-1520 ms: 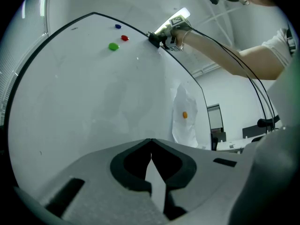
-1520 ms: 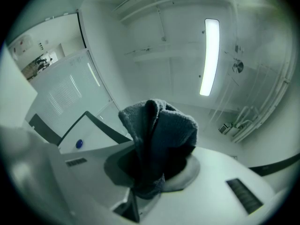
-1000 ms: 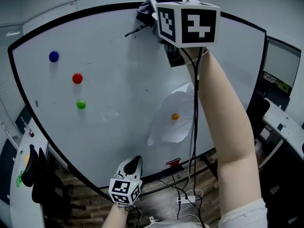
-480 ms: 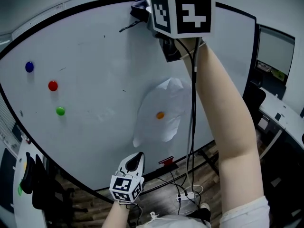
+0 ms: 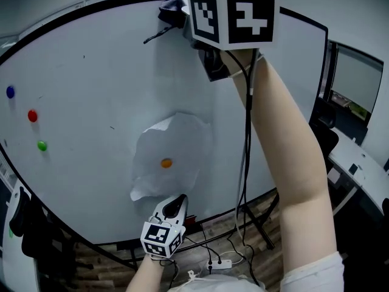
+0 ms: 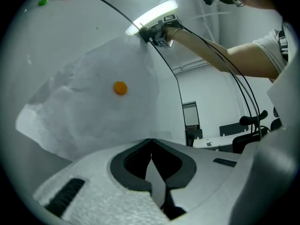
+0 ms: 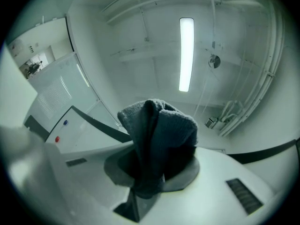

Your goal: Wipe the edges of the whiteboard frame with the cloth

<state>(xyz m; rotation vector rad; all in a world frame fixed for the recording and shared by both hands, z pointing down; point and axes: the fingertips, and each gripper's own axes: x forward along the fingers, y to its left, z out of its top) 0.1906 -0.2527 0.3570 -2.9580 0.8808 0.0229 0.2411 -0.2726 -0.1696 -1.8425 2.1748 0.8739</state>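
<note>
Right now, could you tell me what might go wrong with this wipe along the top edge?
1. The cloth sits bunched in the right hand-held gripper with a loose tail, so it may drag out.
2. That gripper's cable hangs beside the paper and its magnet, and could snag them on a move leftward.

The top frame edge (image 7: 101, 123) runs open to the left of the cloth (image 5: 172, 6). The whiteboard (image 5: 91, 84) is wide and bare between the small magnets (image 5: 32, 115) at the far left and the paper sheet (image 5: 152, 145). That sheet, pinned by an orange magnet (image 5: 166, 162), sticks out low in the middle, and on the right the raised arm (image 5: 285, 163) and its hanging cables (image 5: 246, 132) cross in front of the board.
</note>
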